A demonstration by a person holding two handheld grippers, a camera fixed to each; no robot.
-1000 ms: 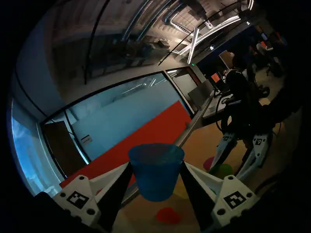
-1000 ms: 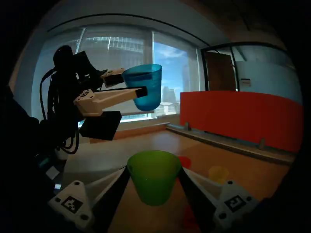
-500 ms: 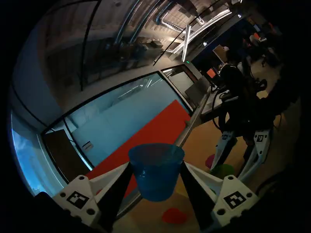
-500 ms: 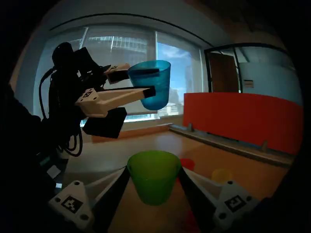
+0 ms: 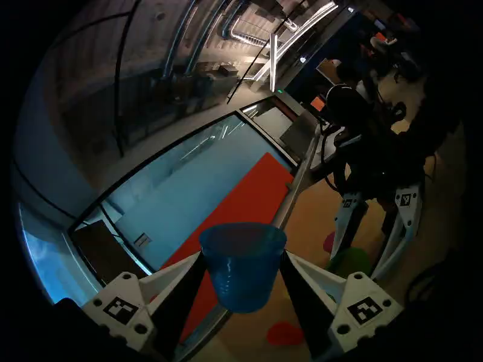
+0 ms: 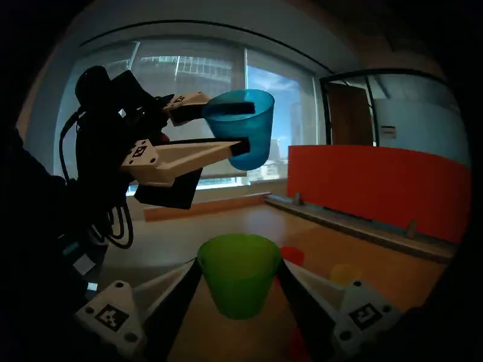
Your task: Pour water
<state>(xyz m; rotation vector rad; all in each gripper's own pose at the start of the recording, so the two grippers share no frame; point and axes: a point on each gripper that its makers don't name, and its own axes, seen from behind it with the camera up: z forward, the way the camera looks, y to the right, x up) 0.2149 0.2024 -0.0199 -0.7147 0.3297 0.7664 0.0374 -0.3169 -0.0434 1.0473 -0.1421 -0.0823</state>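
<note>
The left tool [image 5: 243, 268] is clamped on a translucent blue plastic cup [image 5: 243, 283], raised high and slightly tilted, probably to bring its rim over the receiver. The right tool [image 6: 239, 271] grips an upright green plastic cup [image 6: 239, 289] low over the wooden tabletop [image 6: 356, 244], steady to catch the pour; no stream is visible.

Open air separates the raised blue cup [image 6: 253, 123] from the green cup [image 6: 239, 277] below; a red partition [image 6: 380, 187] walls the table's [image 6: 253, 220] far edge.
</note>
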